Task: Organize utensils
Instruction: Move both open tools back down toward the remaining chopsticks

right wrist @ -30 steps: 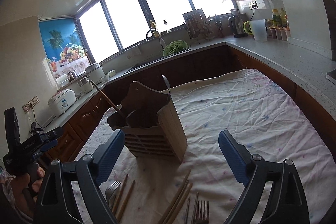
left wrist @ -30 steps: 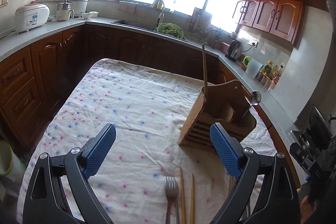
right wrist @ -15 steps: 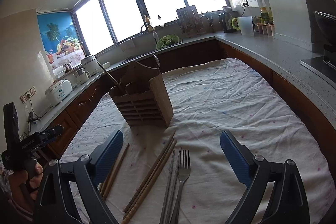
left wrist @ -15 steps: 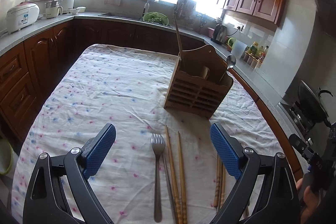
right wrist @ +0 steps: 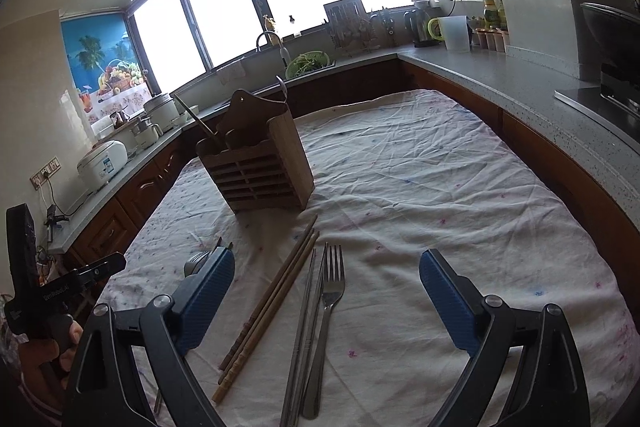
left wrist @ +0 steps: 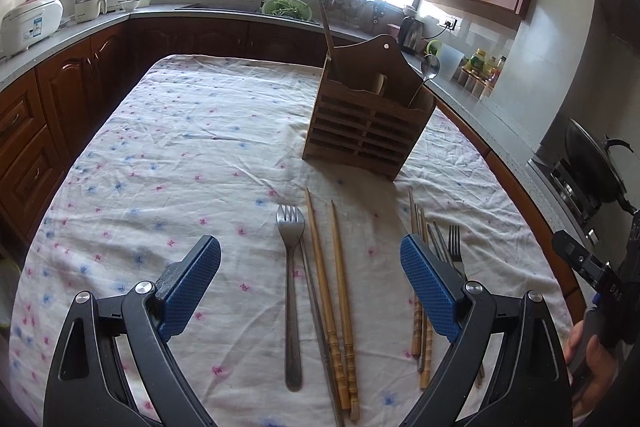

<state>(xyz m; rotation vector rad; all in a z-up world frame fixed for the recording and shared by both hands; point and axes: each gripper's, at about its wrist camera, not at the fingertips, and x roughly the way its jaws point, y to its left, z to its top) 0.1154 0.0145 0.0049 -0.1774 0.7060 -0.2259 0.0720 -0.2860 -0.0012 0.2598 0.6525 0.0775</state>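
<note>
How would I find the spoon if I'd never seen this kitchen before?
Look at the table with the flowery cloth and find the wooden utensil holder standing on it. The spoon stands in its right end, its round shiny bowl poking up, unlike the forks and chopsticks lying flat on the cloth.

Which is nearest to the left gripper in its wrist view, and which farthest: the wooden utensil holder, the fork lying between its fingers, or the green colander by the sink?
From the left gripper, nearest first:
1. Fork, on the cloth between the open fingers.
2. Wooden utensil holder, farther up the table, slightly right.
3. Green colander, on the far counter beside the sink.
</note>
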